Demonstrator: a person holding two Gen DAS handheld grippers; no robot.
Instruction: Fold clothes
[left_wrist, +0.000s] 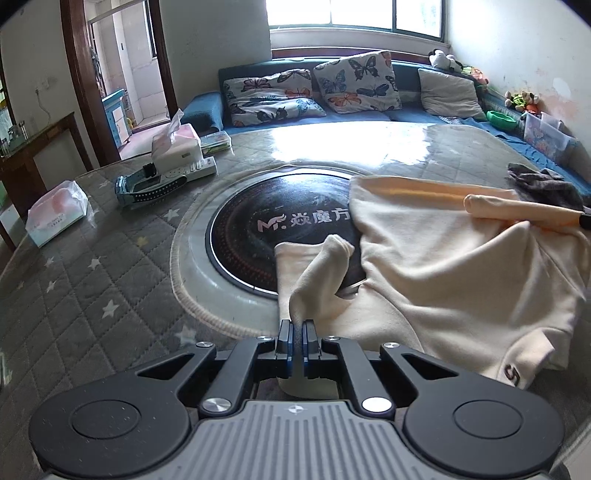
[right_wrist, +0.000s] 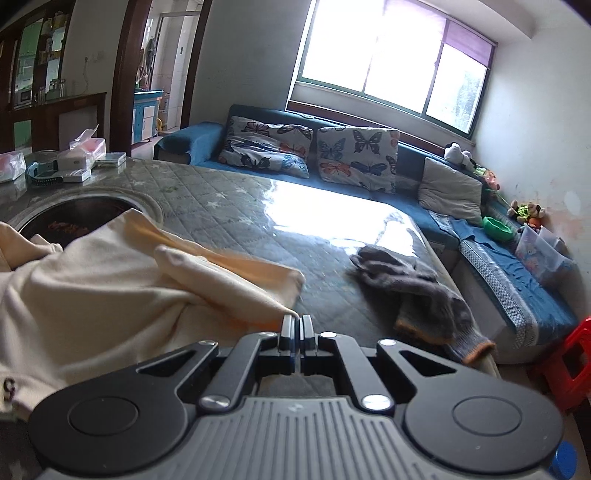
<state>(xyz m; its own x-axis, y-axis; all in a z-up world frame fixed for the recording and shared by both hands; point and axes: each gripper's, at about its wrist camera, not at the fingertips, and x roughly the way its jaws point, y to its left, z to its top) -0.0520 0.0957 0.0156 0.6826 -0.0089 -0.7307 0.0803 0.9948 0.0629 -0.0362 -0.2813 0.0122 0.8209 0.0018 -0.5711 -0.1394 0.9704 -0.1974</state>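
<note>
A cream garment lies crumpled over the right half of the quilted table, with a small dark logo near its hem. My left gripper is shut on a raised fold at the garment's left edge. In the right wrist view the same garment spreads to the left. My right gripper is shut on its pulled-out right corner, which runs in a taut fold up to the fingertips. That gripper shows as a dark tip at the far right edge of the left wrist view.
A round black cooktop is set into the table, partly under the garment. Grey knit socks lie near the right edge. Tissue packs, a power strip and a watch sit far left. A blue sofa and a red stool stand beyond.
</note>
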